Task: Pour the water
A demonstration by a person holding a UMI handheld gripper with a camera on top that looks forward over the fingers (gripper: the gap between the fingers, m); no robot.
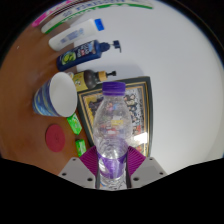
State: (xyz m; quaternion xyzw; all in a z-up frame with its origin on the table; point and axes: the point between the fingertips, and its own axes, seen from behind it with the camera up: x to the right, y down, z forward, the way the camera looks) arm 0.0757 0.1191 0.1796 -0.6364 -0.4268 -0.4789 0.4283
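Hand-held gripper (112, 172) pinches the water bottle (113, 130) low on its body, purple cap still on, upright so nothing spills; paper cup (55, 96) waits on the worktop (170, 60) at 10 o'clock, probably empty, inside unclear.

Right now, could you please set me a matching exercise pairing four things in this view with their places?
Things:
1. water bottle
2. paper cup
3. red disc
4. pump bottle

Places:
A. far across the table, beyond the cup
B. between the tool's fingers, gripped by both pads
C. on the table beside the cup, nearer the tool
D. standing open to the left of the bottle

Pairs: 1-B, 2-D, 3-C, 4-A
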